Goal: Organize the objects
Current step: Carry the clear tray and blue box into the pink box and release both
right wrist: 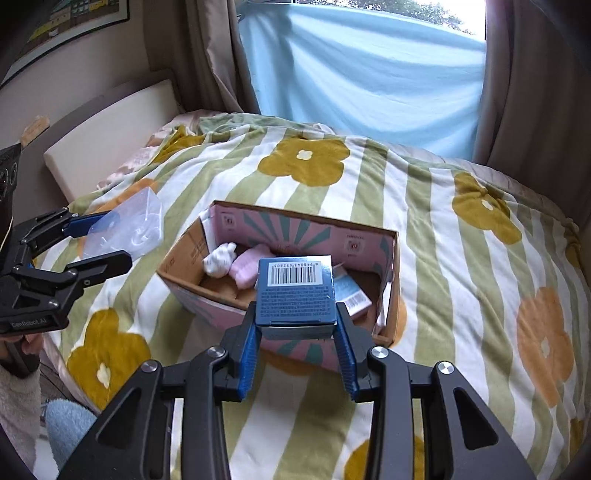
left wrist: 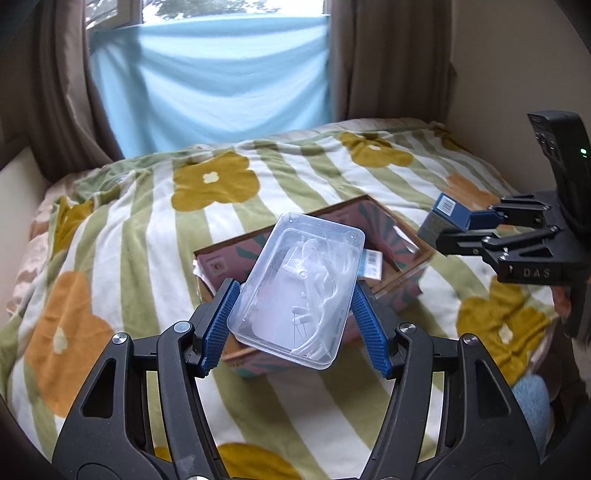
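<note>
gripping clear container (left wrist: pixel 301 291) in left gripper (left wrist: pixel 295 310), long axis tilted away; right gripper (right wrist: pixel 297 332) clamps blue box (right wrist: pixel 295 291).

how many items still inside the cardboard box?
3 visible in the cardboard box: white soft item and pink item at left, light blue packet at right. The held blue box may hide more.

Striped floral blanket (right wrist: pixel 436 236) over bed, blue cloth (left wrist: pixel 207 85) across window, brown curtains (left wrist: pixel 388 59), framed poster (right wrist: pixel 66 18)

Black linkage arms, blue ribbed fingers (left wrist: pixel 218 325) (silver rivets)
</note>
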`<state>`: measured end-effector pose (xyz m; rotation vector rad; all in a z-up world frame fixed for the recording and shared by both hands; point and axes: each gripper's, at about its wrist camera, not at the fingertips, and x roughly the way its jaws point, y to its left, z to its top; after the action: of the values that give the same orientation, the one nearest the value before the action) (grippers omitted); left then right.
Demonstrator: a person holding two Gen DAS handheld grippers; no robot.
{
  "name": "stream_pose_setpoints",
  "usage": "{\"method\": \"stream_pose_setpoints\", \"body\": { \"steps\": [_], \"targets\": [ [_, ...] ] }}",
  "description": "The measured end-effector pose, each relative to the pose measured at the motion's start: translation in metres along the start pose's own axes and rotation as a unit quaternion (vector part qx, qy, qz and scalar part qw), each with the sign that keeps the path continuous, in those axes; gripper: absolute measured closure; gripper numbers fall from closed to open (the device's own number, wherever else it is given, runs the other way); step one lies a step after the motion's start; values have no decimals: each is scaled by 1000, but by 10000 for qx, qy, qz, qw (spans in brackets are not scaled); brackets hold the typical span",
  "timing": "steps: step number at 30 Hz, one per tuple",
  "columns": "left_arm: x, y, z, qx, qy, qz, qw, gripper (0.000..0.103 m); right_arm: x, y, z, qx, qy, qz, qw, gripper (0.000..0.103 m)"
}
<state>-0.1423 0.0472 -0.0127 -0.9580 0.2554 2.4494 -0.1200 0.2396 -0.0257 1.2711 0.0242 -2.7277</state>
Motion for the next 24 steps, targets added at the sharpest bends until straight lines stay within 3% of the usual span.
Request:
{"method": "stream_pose_setpoints", "body": {
  "steps": [7, 14, 24],
  "targets": [
    [69, 19, 20, -260, 416, 147, 9987, 43, 50, -19, 37, 445, 258, 142, 9986, 68],
    [131, 38, 14, -631, 865, 135, 9942, 43, 105, -33, 47, 624, 609, 79, 9962, 68],
    [156, 48, 6, -888, 1171, 118, 9891, 43, 135, -43, 42, 759, 860, 60, 9934, 68]
  ]
}}
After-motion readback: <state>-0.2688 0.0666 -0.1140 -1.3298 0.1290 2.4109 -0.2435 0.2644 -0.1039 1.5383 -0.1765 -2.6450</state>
